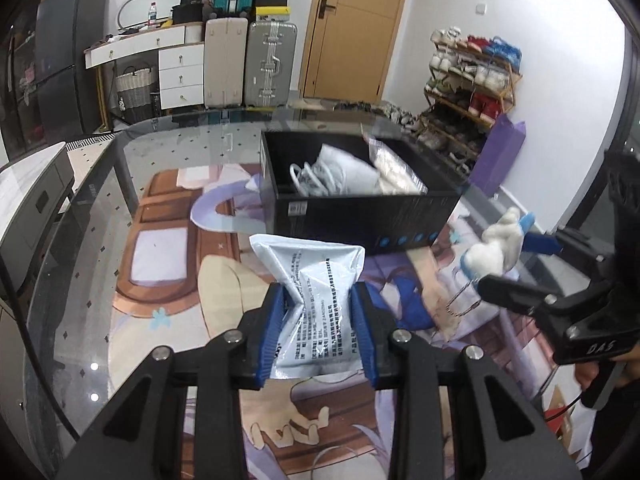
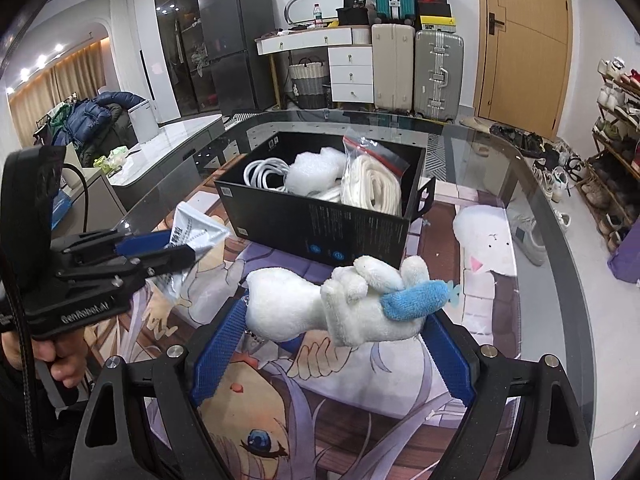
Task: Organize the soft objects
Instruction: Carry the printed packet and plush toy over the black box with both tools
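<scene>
- We see our left gripper (image 1: 318, 320) clamped on a white printed pouch (image 1: 316, 280); its blue pads squeeze the pouch's lower half into creases, and the upper half stands up beyond the fingertips, clear of the glass table (image 1: 80, 240).
- Our right gripper (image 2: 334, 344) holds a white plush toy (image 2: 320, 304) with a blue piece (image 2: 416, 296) at one end. The toy lies crosswise between the blue pads, its rounded end against the left pad and its body reaching the right one, so the jaws stand wide but pressed on it.
- Ahead of both grippers, the black box (image 2: 320, 232) stands open on the table. Inside lie a coiled white cable (image 2: 264, 174), a lump of white bubble wrap (image 2: 312, 172) and a clear zip bag of white rope (image 2: 374, 184), leaning against the box's right wall.
- From the left wrist view, the right gripper (image 1: 498, 256) sits off to the right of ours, with the toy at its tips, near the box's front corner.
- A person's hand (image 2: 60, 354) grips the left gripper's handle.
</scene>
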The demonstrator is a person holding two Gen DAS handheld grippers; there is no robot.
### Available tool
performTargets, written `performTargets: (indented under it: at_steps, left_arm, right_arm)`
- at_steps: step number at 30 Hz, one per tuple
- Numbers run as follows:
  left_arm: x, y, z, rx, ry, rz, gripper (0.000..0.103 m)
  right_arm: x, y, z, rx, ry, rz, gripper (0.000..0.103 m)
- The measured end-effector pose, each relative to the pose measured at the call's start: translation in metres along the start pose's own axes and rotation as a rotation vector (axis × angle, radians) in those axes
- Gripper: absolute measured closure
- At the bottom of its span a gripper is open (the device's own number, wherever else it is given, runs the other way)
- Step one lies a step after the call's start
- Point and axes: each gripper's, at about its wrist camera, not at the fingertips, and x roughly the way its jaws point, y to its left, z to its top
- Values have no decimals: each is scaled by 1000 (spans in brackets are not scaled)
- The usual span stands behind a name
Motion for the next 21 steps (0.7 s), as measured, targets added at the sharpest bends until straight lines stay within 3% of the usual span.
performTargets:
  at_steps: [12,21]
  left_arm:
    - [-17,5,32,-35,-82,-12,70]
    - [-5,6,65,-43,-104,-30,70]
  right_arm:
    - [-20,-7,23,7,-75,-32,15]
    - [-13,-9,51,-32,-110,-40,15]
